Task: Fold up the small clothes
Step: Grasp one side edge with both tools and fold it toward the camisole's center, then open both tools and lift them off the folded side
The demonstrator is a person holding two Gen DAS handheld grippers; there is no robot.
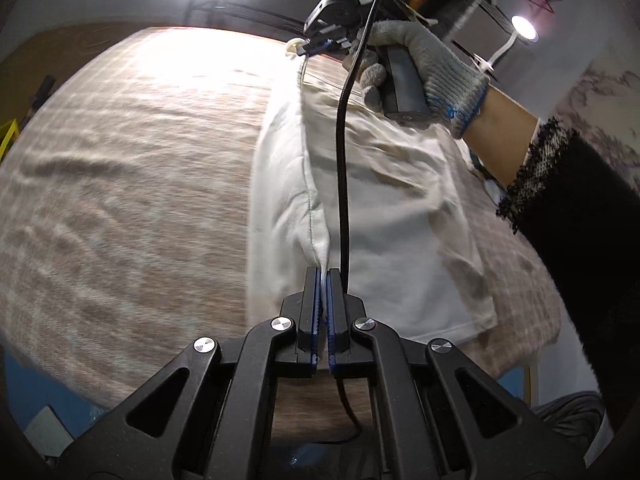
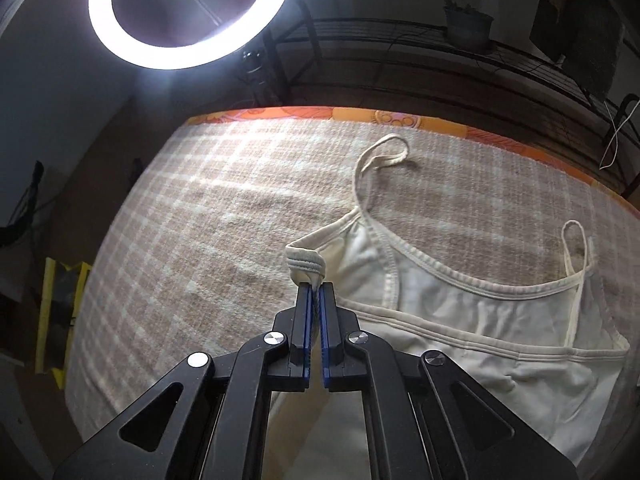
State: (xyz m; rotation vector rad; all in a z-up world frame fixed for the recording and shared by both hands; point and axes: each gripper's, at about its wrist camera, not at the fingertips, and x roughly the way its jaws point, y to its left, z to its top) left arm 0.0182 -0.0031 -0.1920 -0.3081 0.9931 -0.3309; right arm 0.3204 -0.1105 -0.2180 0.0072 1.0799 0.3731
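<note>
A white strappy top [image 1: 384, 216] lies on a beige checked blanket [image 1: 120, 168]. My left gripper [image 1: 323, 274] is shut on the top's near edge, lifting a fold of it. In the same view my right gripper [image 1: 304, 49], held by a gloved hand, is shut on the far edge of the fold. In the right wrist view my right gripper [image 2: 315, 287] pinches the rolled hem at the top's armhole corner [image 2: 306, 260]. The top [image 2: 500, 320] spreads to the right, with two thin straps [image 2: 384, 156] lying on the blanket [image 2: 224, 208].
A ring light [image 2: 188, 12] stands beyond the blanket's far edge. An orange patterned border [image 2: 360, 114] runs along that edge. A black cable [image 1: 342, 168] hangs from the right gripper across the top. A metal rack [image 2: 440, 40] stands behind.
</note>
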